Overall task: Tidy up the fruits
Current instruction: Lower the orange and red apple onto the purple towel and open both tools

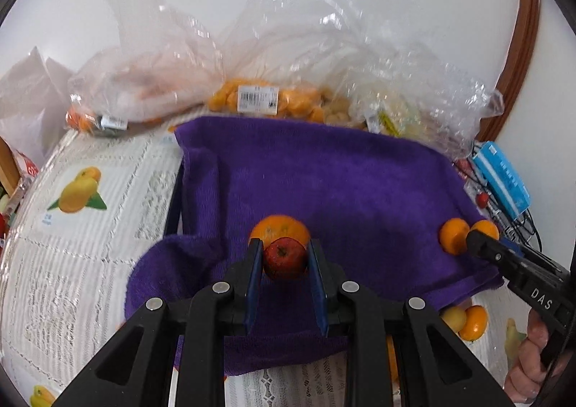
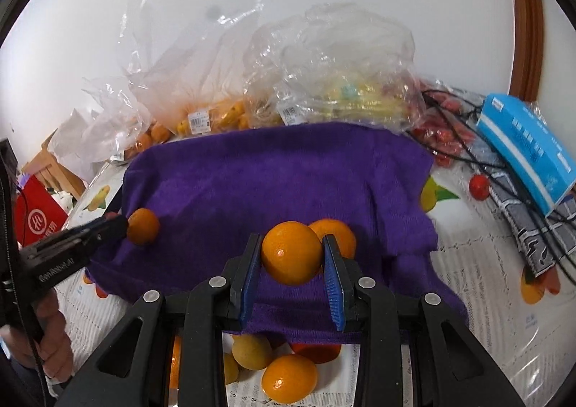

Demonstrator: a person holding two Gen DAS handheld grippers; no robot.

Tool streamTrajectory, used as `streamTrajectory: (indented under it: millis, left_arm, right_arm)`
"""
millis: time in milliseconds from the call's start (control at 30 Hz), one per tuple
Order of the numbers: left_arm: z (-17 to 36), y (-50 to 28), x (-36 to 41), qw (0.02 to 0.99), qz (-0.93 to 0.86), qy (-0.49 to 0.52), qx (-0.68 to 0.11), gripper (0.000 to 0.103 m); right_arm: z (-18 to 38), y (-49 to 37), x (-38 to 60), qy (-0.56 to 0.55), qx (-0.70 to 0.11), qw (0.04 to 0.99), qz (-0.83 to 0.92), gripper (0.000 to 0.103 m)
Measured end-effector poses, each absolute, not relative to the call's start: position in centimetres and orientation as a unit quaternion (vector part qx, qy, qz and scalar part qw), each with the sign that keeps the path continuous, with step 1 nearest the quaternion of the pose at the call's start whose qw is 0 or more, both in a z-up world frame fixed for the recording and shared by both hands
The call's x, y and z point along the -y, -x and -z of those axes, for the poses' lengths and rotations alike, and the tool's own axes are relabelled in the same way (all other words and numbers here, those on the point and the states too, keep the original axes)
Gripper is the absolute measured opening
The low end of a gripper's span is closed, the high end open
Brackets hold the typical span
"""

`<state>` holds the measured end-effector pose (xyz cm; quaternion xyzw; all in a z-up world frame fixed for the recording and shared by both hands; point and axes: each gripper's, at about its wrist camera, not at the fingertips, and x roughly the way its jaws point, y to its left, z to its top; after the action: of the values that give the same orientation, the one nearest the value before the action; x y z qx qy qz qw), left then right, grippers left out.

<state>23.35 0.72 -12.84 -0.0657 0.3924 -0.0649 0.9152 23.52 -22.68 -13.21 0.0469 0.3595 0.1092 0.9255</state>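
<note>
Your left gripper (image 1: pixel 284 257) pinches a small red fruit (image 1: pixel 285 258), apple-like with a stem dimple, squarely between its blue pads; the pads touch it on both sides. Just beyond it, an orange (image 1: pixel 280 227) sits on the purple towel (image 1: pixel 324 184), so the red fruit lies between you and that orange, directly ahead along the fingers. Whether the red fruit rests on the towel or hangs just above it, you cannot tell here.

Your right gripper (image 2: pixel 291 256) clamps a round orange (image 2: pixel 291 253), with a second orange (image 2: pixel 336 232) just behind it and slightly right. Being round, neither held fruit has a long axis to mind; what matters is the neighbour fruit just past each set of fingertips, which I judge you could nudge if you set down forward.

The right wrist view shows what the left does not: a cluster of loose fruit on the tablecloth below the towel's near edge, including an orange (image 2: pixel 289 383) and a yellowish fruit (image 2: pixel 252 351), plus a small red fruit (image 2: pixel 478 186) beside the blue box (image 2: pixel 525 151). The left view shows more of the printed tablecloth (image 1: pixel 90 263) and the bagged oranges (image 1: pixel 259 99) at the back.
</note>
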Motion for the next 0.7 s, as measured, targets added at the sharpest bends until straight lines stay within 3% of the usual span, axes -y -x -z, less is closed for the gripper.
streamTrajectory:
  millis: [567, 700]
  left_arm:
    - [13.1, -23.5, -1.0, 0.910, 0.066, 0.074, -0.403, 0.024]
    - [12.8, -23.3, -1.3, 0.910, 0.067, 0.080, -0.402, 0.037]
  right_arm:
    - [14.3, -23.9, 22.1, -0.030, -0.377, 0.920, -0.107, 0.033]
    - [14.3, -23.9, 22.2, -0.029, -0.374, 0.921, -0.106, 0.034]
